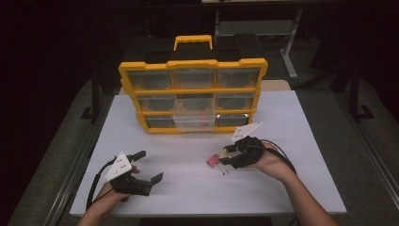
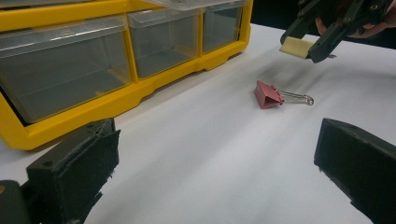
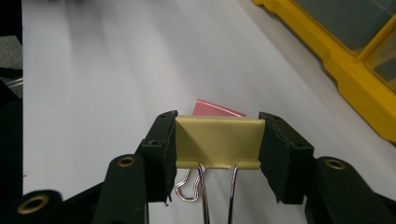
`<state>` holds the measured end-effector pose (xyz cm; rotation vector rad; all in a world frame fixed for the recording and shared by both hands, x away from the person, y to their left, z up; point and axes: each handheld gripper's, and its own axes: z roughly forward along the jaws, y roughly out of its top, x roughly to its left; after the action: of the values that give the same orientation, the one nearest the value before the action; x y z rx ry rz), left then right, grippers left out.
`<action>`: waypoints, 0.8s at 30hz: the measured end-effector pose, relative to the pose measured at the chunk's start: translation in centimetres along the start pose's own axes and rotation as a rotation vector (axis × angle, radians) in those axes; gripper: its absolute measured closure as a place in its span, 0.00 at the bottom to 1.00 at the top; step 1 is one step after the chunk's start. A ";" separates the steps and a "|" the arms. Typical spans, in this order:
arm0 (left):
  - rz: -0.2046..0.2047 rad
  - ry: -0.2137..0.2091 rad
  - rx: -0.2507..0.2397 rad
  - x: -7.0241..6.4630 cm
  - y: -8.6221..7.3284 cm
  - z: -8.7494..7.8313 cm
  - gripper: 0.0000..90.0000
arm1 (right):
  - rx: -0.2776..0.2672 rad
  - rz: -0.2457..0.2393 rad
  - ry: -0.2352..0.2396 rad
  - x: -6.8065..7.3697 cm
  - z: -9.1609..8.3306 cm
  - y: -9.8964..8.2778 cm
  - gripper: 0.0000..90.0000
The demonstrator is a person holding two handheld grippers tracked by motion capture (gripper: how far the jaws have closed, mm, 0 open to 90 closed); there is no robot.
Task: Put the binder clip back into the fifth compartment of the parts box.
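- Table (image 1: 301, 141), white, bears everything; its far half carries the organiser, its near half the two grippers.
- Organiser (image 1: 193, 96), yellow with a black top and yellow handle, stands upright at the table's far middle, three rows of three clear drawers facing the person. One drawer (image 1: 194, 121), bottom row, middle, is pulled out toward the person.
- Left gripper (image 1: 151, 167) sits low over the table's near left, held in the person's left hand (image 1: 110, 193). Its jaws are spread wide with nothing between them.
- Right gripper (image 1: 225, 159), in the right hand (image 1: 270, 162), hangs above the table right of centre, well apart from the left one. Its jaws pinch the yellow clip by its two sides.
- Yellow clip (image 3: 217, 142), a binder clip, is off the table in that grip, its wire handles pointing back toward the hand.
- Red clip (image 2: 268, 94) lies on the table just below and beyond the yellow one, wire handles flat, touching neither gripper.
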<state>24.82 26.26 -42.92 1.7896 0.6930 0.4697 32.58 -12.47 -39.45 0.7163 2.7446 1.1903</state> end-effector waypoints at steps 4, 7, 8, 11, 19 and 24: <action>0.005 0.004 0.007 0.0 0.0 0.0 0.00 | -0.012 0.004 -0.006 -0.2 -0.5 0.3 0.54; 0.007 0.003 0.006 0.0 0.0 0.0 0.00 | -0.016 0.008 -0.011 -0.3 -0.7 0.4 0.54; 0.007 0.002 0.007 -0.1 0.0 0.0 0.00 | -0.017 0.003 -0.010 -0.4 -0.8 0.4 0.54; 0.006 0.000 0.006 -0.1 0.0 0.0 0.00 | -0.024 0.008 -0.009 -0.5 -1.1 0.5 0.54; -0.010 0.006 0.003 -0.1 0.0 0.0 0.00 | -0.034 0.010 -0.012 -0.8 -1.8 1.0 0.54; -0.004 0.008 0.008 -0.1 0.1 0.0 0.00 | -0.041 0.011 -0.011 -1.0 -2.6 1.7 0.54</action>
<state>24.75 26.20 -42.87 1.7940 0.7049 0.4725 33.50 -13.71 -36.58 0.7317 2.7029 1.2370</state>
